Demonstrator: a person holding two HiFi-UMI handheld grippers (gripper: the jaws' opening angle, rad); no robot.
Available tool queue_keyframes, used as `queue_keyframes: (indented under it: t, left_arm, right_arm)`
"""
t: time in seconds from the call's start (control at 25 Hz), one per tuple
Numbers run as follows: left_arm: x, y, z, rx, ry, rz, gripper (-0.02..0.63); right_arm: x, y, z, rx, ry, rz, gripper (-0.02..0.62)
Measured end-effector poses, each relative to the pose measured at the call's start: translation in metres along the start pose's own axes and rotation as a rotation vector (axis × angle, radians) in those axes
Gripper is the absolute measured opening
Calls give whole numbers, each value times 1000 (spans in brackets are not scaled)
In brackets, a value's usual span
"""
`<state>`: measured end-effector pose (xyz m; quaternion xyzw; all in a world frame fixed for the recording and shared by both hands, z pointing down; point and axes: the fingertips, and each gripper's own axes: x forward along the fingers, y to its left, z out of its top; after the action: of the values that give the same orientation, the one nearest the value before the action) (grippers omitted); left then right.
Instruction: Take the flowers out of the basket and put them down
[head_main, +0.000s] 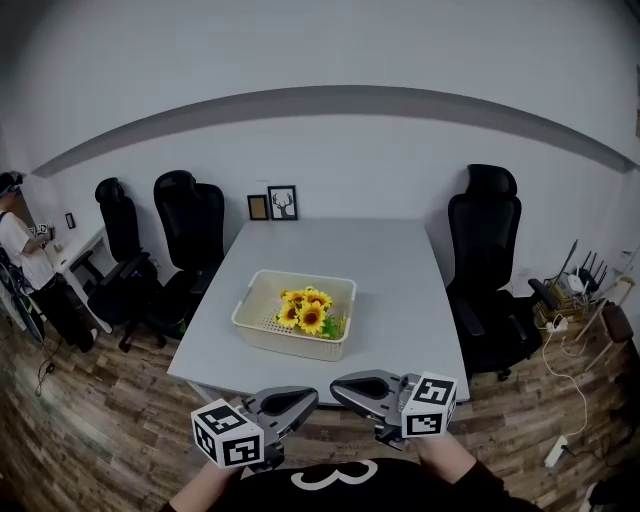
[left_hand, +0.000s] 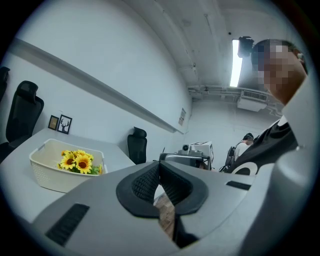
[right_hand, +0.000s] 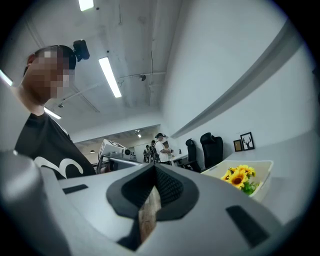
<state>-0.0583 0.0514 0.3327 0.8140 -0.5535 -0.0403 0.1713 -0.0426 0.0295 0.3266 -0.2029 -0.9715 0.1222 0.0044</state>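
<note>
A cream plastic basket (head_main: 262, 335) stands near the front of the grey table (head_main: 400, 290), with a bunch of yellow sunflowers (head_main: 305, 310) lying inside it. Both grippers hang low in front of my body, short of the table's near edge, tips turned toward each other. My left gripper (head_main: 308, 398) is shut with nothing in it, and so is my right gripper (head_main: 338, 387). In the left gripper view the shut left gripper (left_hand: 159, 168) has the basket (left_hand: 47, 175) and sunflowers (left_hand: 77, 161) off to the left. The right gripper view shows the right gripper (right_hand: 154, 170), with the sunflowers (right_hand: 240, 176) and basket (right_hand: 264, 172) at right.
Black office chairs stand at the table's left (head_main: 190, 235) and right (head_main: 485, 260). Two small picture frames (head_main: 273, 205) lean against the wall at the table's far edge. A person (head_main: 25, 260) stands at far left. Cables and a power strip (head_main: 555, 452) lie on the wooden floor at right.
</note>
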Motion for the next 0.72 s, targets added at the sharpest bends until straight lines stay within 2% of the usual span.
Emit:
queue_keyframes:
  t: [0.32, 0.48, 0.72]
  left_arm:
    - [12, 17, -16, -83, 19, 39, 12]
    - [17, 28, -12, -82, 23, 35, 14]
    - [41, 53, 0, -69, 37, -10, 12]
  right_arm:
    - [-10, -27, -20, 94, 12, -8, 8]
    - [-7, -38, -16, 103, 0, -14, 8]
    - [-10, -68, -5, 109, -16, -74, 8]
